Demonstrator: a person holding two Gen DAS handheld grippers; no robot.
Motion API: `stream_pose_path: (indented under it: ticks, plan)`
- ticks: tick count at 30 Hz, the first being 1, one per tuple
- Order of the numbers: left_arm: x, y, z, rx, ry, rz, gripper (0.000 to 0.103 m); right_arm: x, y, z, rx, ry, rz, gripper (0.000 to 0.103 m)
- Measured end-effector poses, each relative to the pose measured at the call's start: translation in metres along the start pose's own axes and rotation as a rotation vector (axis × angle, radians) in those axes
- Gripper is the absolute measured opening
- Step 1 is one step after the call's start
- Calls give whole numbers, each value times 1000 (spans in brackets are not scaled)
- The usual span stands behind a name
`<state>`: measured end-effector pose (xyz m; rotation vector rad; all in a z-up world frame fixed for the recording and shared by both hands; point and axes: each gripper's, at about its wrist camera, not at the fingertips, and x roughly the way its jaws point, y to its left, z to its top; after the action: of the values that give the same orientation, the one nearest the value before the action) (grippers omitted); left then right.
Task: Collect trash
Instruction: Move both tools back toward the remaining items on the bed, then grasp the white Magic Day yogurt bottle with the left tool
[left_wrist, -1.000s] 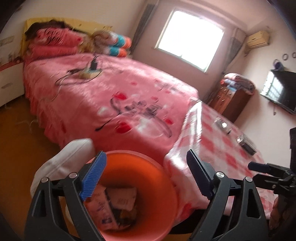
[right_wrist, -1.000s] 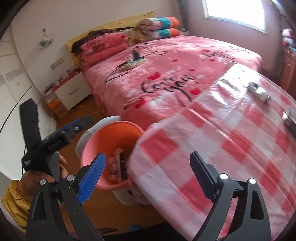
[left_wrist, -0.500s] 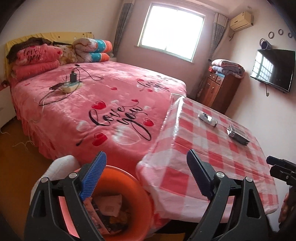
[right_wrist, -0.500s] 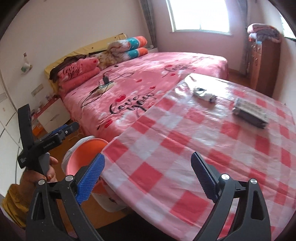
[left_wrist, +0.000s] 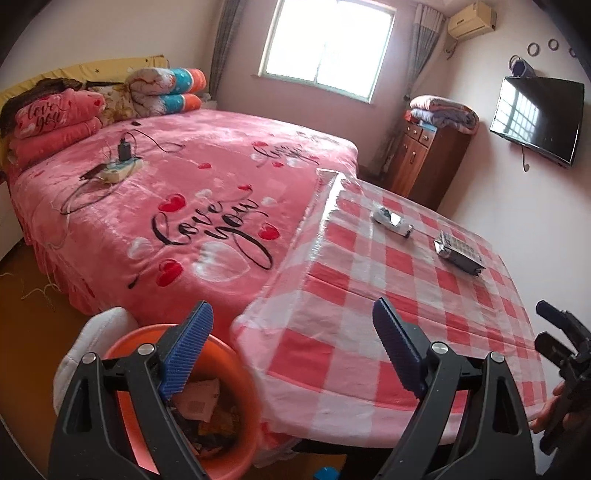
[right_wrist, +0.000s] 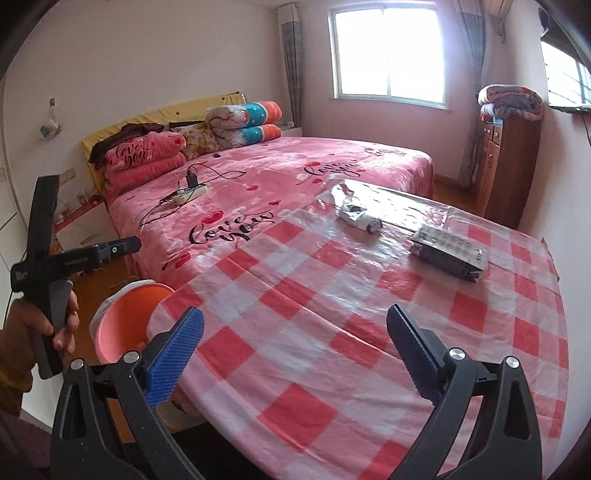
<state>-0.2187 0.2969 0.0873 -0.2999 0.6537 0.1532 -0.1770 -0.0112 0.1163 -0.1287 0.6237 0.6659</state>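
Left gripper (left_wrist: 291, 350): jaws wide apart, empty, above the orange bin (left_wrist: 236, 435) holding wrappers. Right gripper (right_wrist: 295, 350): jaws opening, empty. On the checked table (right_wrist: 332, 332) lie a crumpled wrapper (right_wrist: 358, 216) and, apparently, a flattened carton (right_wrist: 448, 254).

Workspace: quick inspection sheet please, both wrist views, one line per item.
Surface: table under a red-and-white checked cloth with clear plastic over it.
Job's things: crumpled wrapper and dark flattened packet lie apart at the table's far side; orange bin on the floor by the near corner, already holding trash.
Clutter: nothing else seen on the table.
Grippers: left gripper open, empty; right gripper empty, jaws opening.
Cables: power strip with charger and cord on the bed.
Surroundings: window, wooden cabinet, wall TV.
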Motion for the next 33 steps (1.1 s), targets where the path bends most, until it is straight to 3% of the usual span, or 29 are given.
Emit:
stream_pose_path:
  ticks: [7,13,20,26,33]
  plan:
    - [30,-41,2,-6,78,-76,89,5,-33,-8,16,31,-14,98]
    - [61,-77,8,33,144,-128,89,8,-63,-15,-12,27,-109,98]
    - [110,-127,40,31,175,-184,89,24,-108,-12,46,37,-149,98]
    - [157,-157,68,-1,172,-200,89,38,-153,8,102,35,-152,98]
    - [220,-188,91,12,198,-163,89,70,-201,26,138,58,-110,98]
